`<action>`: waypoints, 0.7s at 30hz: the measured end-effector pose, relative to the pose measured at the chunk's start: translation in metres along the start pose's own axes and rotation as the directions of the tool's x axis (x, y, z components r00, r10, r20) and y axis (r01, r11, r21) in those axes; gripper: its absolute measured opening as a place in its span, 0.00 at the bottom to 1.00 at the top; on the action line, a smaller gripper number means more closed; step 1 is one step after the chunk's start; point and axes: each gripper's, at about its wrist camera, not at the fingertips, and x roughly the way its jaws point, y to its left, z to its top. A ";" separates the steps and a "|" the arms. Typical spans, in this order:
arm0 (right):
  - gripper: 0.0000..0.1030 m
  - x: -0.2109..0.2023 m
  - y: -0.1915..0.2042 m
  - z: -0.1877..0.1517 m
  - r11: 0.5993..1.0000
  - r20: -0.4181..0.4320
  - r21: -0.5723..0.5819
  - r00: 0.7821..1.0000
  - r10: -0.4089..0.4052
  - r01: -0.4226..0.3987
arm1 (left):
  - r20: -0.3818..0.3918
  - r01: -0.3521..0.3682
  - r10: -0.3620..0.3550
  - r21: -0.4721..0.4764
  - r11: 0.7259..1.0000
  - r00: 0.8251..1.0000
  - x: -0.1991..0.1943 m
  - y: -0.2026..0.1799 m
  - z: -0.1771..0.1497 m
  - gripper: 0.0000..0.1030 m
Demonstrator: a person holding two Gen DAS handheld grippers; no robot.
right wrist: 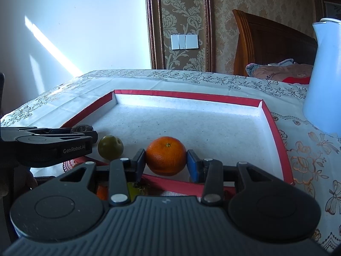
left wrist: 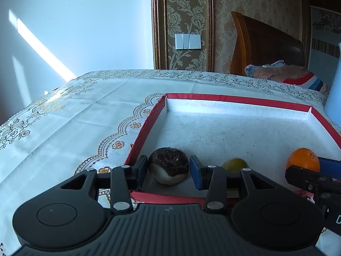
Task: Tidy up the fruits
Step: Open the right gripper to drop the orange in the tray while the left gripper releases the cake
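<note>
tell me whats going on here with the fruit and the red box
A person is sorting fruit into a shallow red-edged box on a table with a lace cloth, a gripper in each hand. The left gripper is closed around a dark brown and pale fruit near the box's left corner. The right gripper is closed around an orange. A green fruit lies loose in the box between them. A white jug stands to the right.

Setting: a home bedroom. A carved wooden headboard (left wrist: 266, 49) with folded bedding (left wrist: 285, 74) occupies the upper right. Damask wallpaper (left wrist: 187, 10) in a gilt frame carries a wall switch (left wrist: 188, 41) at top centre. An embroidered tablecloth (left wrist: 85, 111) covers the worktop.
</note>
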 end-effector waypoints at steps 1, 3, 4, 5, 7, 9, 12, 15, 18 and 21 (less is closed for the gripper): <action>0.38 0.000 0.000 0.000 1.000 0.001 -0.002 1.000 0.000 0.000 | -0.001 0.002 -0.002 -0.001 1.000 1.000 0.000 0.000 0.000 0.41; 0.38 0.000 0.000 0.000 1.000 0.001 -0.003 1.000 0.002 -0.002 | -0.002 0.006 -0.006 0.006 1.000 1.000 0.000 -0.001 0.000 0.45; 0.38 0.001 -0.001 0.000 1.000 0.002 -0.003 1.000 0.003 -0.003 | 0.000 0.007 -0.007 0.009 1.000 1.000 -0.001 -0.001 0.000 0.48; 0.38 0.001 -0.001 0.000 1.000 0.003 -0.002 1.000 0.004 -0.004 | 0.003 0.008 -0.008 0.013 1.000 1.000 -0.002 -0.003 -0.001 0.49; 0.38 0.000 -0.001 0.000 1.000 0.003 -0.002 1.000 0.004 -0.004 | 0.008 0.004 -0.004 0.019 1.000 1.000 -0.003 -0.004 -0.001 0.50; 0.38 0.001 -0.002 0.000 1.000 0.004 -0.001 1.000 0.004 -0.004 | 0.008 0.006 -0.006 0.015 1.000 1.000 -0.003 -0.003 -0.001 0.50; 0.38 0.001 -0.002 0.000 1.000 0.004 -0.001 1.000 0.004 -0.004 | 0.009 0.007 -0.008 0.010 1.000 1.000 -0.003 -0.002 -0.001 0.50; 0.39 0.001 -0.002 0.000 1.000 0.006 0.001 1.000 0.006 -0.006 | 0.012 0.010 -0.010 0.003 1.000 1.000 -0.005 -0.001 -0.001 0.50; 0.39 0.001 -0.002 0.000 1.000 0.006 0.001 1.000 0.005 -0.005 | 0.013 0.014 -0.014 -0.006 1.000 1.000 -0.006 0.001 -0.001 0.50; 0.39 0.001 -0.002 0.000 1.000 0.008 0.001 1.000 0.003 -0.003 | 0.014 0.015 -0.015 -0.009 1.000 1.000 -0.007 0.002 -0.001 0.50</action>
